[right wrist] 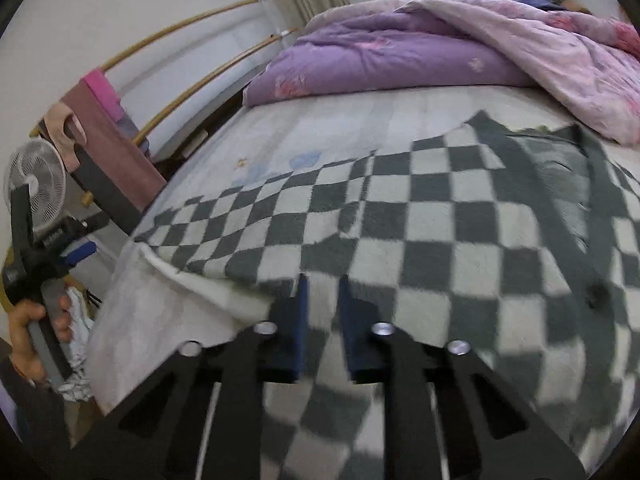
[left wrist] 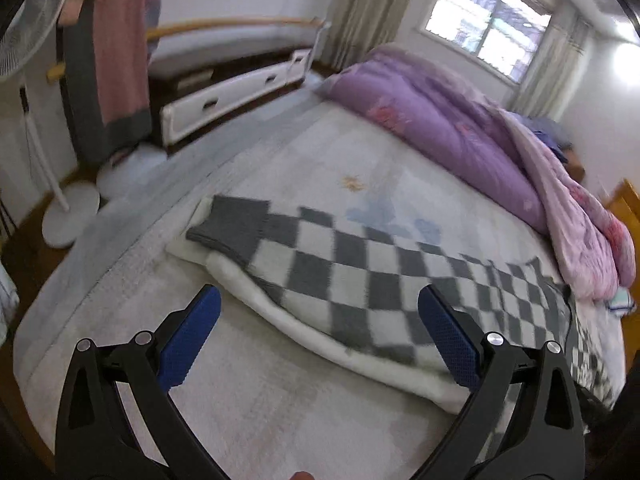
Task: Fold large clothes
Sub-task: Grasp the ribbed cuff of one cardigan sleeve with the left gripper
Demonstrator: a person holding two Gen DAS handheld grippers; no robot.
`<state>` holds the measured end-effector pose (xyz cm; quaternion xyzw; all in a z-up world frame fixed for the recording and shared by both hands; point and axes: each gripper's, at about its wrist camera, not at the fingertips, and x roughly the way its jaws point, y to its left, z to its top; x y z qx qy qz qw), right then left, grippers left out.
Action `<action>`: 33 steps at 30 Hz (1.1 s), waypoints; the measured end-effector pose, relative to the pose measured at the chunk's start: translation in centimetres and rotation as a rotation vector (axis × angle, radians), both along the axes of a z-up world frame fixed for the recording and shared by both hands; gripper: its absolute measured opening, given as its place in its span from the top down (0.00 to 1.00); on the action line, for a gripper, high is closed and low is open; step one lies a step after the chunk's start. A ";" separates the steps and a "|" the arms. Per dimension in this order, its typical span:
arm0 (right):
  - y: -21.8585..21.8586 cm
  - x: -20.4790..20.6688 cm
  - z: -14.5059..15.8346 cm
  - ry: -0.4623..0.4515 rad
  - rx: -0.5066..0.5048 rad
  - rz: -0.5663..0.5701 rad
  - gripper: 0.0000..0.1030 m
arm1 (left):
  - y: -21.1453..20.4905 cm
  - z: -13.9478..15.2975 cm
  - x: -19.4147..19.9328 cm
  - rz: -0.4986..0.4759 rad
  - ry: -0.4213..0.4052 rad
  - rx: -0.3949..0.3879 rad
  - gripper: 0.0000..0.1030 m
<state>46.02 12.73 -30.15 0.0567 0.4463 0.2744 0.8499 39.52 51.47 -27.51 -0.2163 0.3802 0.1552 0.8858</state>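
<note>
A large grey-and-white checkered garment [left wrist: 360,276] with a white fleece lining lies spread across the pale bed [left wrist: 280,168]; its grey cuff points far left. My left gripper [left wrist: 320,304] is open and empty, hovering above the garment's near white edge. In the right wrist view the same garment [right wrist: 440,220] fills the bed. My right gripper [right wrist: 323,292] has its blue pads close together on a fold of the checkered fabric at the near edge. The left gripper [right wrist: 80,254] shows at the far left, held in a hand.
A purple and pink quilt [left wrist: 460,128] is piled along the far side of the bed. A white standing fan [left wrist: 32,40] and hanging clothes [left wrist: 116,60] stand left of the bed. A wooden headboard corner [left wrist: 628,204] is at right.
</note>
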 end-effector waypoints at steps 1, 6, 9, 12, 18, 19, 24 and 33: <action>0.5 0.6 -0.5 0.012 0.003 0.006 0.95 | 0.7 -0.4 0.4 0.005 0.015 -0.003 0.05; 3.6 3.6 -3.3 0.080 -0.020 0.028 0.97 | 5.3 -2.8 1.3 0.050 0.022 -0.109 0.05; 4.5 4.8 -5.0 0.119 -0.065 0.003 0.97 | 7.9 -3.9 1.5 0.103 -0.005 -0.170 0.05; 4.9 5.3 -6.6 0.165 -0.082 -0.008 0.97 | 9.5 -4.8 1.9 0.120 0.000 -0.234 0.05; 5.6 5.3 -7.9 0.189 -0.123 -0.010 0.99 | 11.3 -6.8 2.7 0.146 0.019 -0.315 0.06; 5.6 5.5 -8.2 0.194 -0.123 -0.009 0.99 | 11.5 -7.1 2.9 0.152 0.022 -0.325 0.06; 5.2 5.8 -8.6 0.212 -0.090 -0.021 1.00 | 12.3 -8.2 3.3 0.164 0.030 -0.347 0.30; 5.0 5.8 -8.8 0.210 -0.073 -0.013 1.00 | 12.7 -8.8 3.6 0.242 -0.030 -0.392 0.47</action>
